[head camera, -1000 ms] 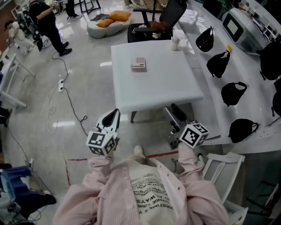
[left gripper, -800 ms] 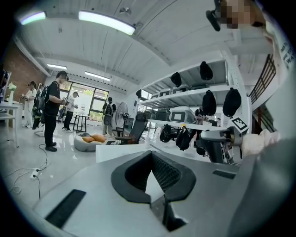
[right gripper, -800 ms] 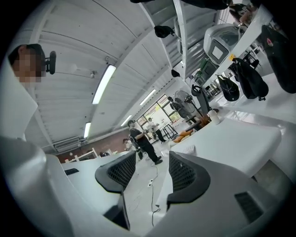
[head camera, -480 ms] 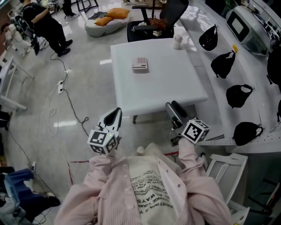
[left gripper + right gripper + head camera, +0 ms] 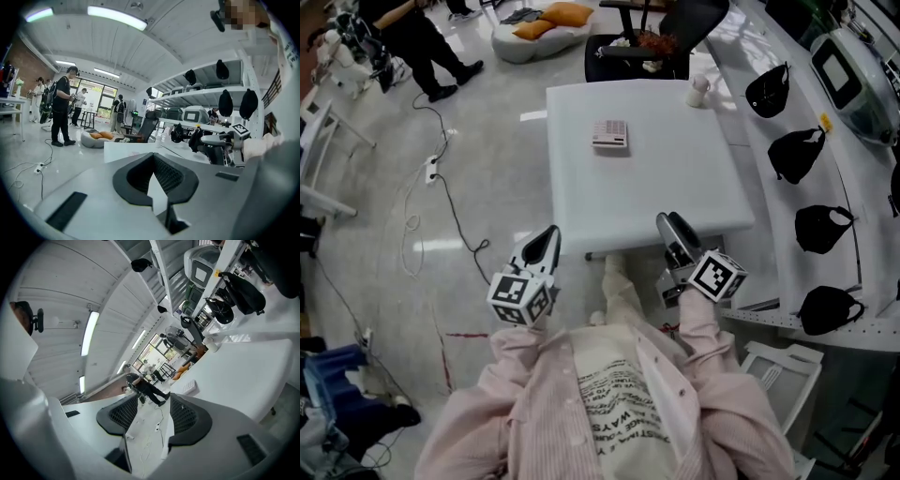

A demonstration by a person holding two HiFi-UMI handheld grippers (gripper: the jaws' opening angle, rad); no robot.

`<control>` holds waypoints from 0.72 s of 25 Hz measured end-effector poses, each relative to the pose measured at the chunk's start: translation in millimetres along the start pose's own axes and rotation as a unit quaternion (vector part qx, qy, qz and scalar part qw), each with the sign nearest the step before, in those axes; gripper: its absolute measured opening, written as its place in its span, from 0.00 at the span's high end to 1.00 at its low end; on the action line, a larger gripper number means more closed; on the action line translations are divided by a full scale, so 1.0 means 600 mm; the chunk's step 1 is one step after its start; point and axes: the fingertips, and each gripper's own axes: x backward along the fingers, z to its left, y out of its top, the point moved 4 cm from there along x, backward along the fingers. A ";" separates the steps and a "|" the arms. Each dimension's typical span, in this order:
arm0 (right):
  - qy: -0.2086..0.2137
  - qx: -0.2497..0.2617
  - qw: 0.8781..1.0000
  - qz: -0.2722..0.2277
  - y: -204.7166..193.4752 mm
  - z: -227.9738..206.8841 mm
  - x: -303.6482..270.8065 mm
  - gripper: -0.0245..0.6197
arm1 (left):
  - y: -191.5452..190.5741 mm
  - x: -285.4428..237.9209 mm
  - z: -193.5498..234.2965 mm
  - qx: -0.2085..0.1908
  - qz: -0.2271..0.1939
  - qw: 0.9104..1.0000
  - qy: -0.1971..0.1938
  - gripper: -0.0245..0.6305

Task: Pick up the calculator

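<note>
Calculator: lies flat on the far half of the white table, toward its left side, well apart from both grippers. In the right gripper view it shows as a small pale slab on the tabletop.
Left gripper: held in the air off the near left corner of the table, over the floor. In its own view the finger tips meet, with only a thin wedge of gap behind them, and nothing is gripped.
Right gripper: held at the near edge of the table, pointing across it. In its own view the fingers stand clearly apart, with only floor and table showing between them.
Cup: white, upright at the far right corner of the table.
Chair: black office chair just beyond the far edge of the table.
Caps: several black ones, spread along the white counter to the right.
Power strip: on the floor left of the table, with a cable trailing from it.
Bystander: dressed in black, standing at the far left.
</note>
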 end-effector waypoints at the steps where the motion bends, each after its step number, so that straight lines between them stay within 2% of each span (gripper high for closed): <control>1: 0.003 -0.003 1.000 0.002 0.002 -0.008 -0.014 0.64 | 0.001 -0.010 0.006 0.001 0.001 1.000 0.003 0.96; 6: -0.001 -0.057 0.998 0.027 0.009 -0.049 -0.091 0.64 | 0.009 -0.077 0.045 0.011 0.012 1.000 0.014 0.96; 12: 0.000 -0.097 0.993 0.060 0.025 -0.100 -0.184 0.64 | 0.009 -0.170 0.093 0.031 0.034 0.999 0.026 0.96; 15: 0.029 -0.099 0.992 0.069 0.034 -0.119 -0.235 0.64 | 0.005 -0.217 0.108 0.040 0.048 0.998 0.026 0.96; 18: 0.025 -0.109 0.990 0.087 0.034 -0.143 -0.277 0.64 | -0.001 -0.257 0.120 0.046 0.062 0.997 0.025 0.96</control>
